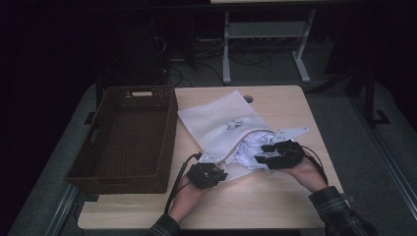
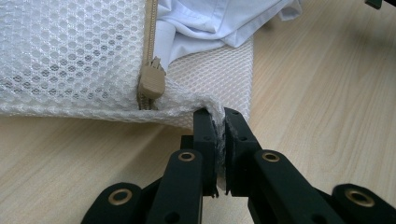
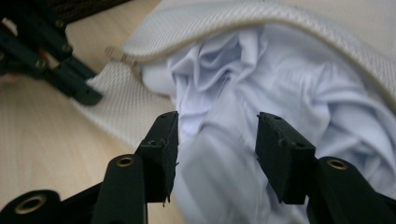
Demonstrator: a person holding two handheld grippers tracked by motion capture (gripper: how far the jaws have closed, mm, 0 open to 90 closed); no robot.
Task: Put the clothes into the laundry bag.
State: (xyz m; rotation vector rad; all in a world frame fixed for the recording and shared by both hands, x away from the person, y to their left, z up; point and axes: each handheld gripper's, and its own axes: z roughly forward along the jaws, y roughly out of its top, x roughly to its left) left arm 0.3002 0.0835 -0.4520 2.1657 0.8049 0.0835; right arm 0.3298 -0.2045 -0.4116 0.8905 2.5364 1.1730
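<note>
Wooden table (image 1: 295,105), wicker basket (image 1: 129,135) at its left, mesh laundry bag (image 1: 223,125) beside it.
Left gripper (image 2: 220,122) clenched on the bag's corner; right gripper (image 3: 217,140) spread wide over white garment (image 3: 289,88) at the bag's mouth.

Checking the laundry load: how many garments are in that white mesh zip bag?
1 seen: a crumpled white cloth garment bulges from the open mouth of the white mesh zip bag, in front of the right gripper. More may be hidden deeper inside.
</note>
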